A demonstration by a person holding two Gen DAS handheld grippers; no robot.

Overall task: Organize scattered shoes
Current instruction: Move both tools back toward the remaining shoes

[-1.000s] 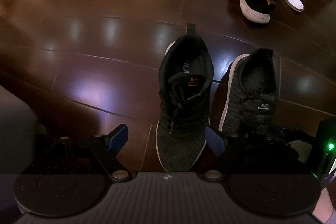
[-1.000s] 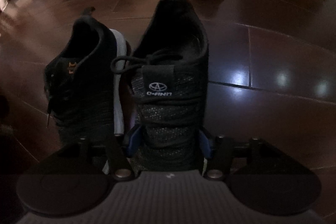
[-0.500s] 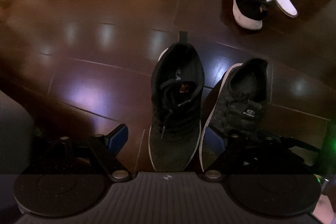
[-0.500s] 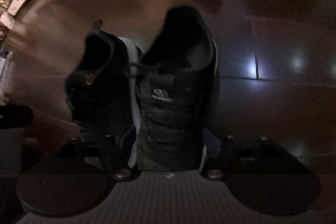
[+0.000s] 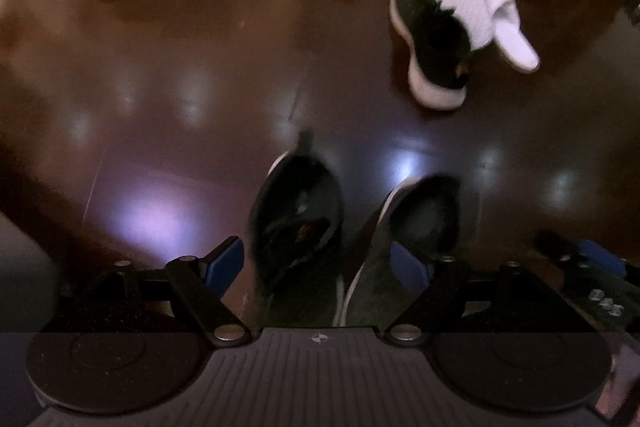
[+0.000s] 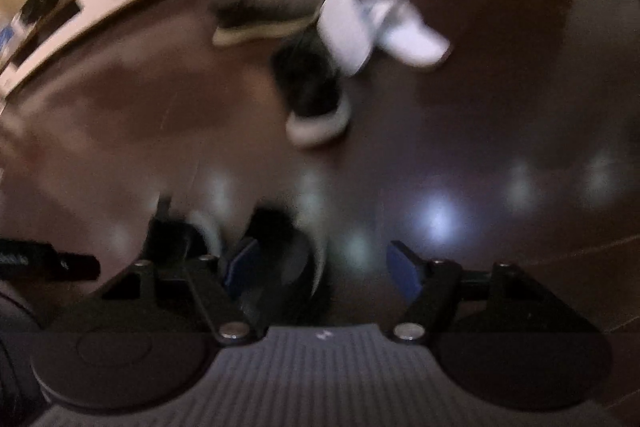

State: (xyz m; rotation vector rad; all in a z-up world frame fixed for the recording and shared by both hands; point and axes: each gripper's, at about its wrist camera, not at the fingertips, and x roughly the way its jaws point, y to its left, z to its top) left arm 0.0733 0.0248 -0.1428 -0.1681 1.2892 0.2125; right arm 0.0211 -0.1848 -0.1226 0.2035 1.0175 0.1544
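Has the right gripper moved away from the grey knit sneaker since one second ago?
Yes. The right gripper has opened and pulled back rightward; the grey knit sneaker stands beside the black mesh sneaker on the floor.

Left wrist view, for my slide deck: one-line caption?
Open left tongs above two dark sneakers set side by side; more shoes scattered beyond.

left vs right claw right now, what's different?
Left claw frames the black shoe, its right pad over the grey shoe; right claw frames mostly bare floor, with the grey shoe at its left pad. The left view is fairly sharp; the right view is blurred. Both are open and hold nothing.
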